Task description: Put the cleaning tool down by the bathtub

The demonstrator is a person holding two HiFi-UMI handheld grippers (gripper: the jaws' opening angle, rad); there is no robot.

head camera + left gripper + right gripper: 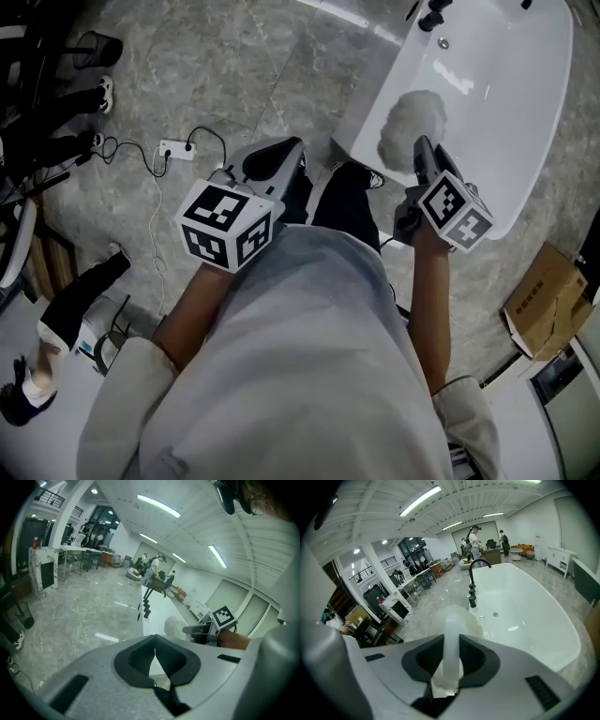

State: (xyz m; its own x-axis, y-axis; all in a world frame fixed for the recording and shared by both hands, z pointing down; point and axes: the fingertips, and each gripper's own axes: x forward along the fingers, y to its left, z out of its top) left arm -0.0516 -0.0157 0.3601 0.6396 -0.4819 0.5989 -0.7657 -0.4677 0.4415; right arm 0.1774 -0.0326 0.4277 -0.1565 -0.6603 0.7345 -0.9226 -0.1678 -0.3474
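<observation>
We hold the cleaning tool [410,120] clamped by its white handle in our right gripper [420,155], its fluffy head over the near edge of the white bathtub [525,112]. Our left gripper [284,157], closed and empty, hangs above the grey marble floor [234,66].

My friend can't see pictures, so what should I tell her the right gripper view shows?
The right gripper has its jaws shut on the white handle of a fluffy cleaning tool, with a big white bathtub just beyond. A black faucet stands at the tub's rim, in a bright room with a grey floor.
</observation>
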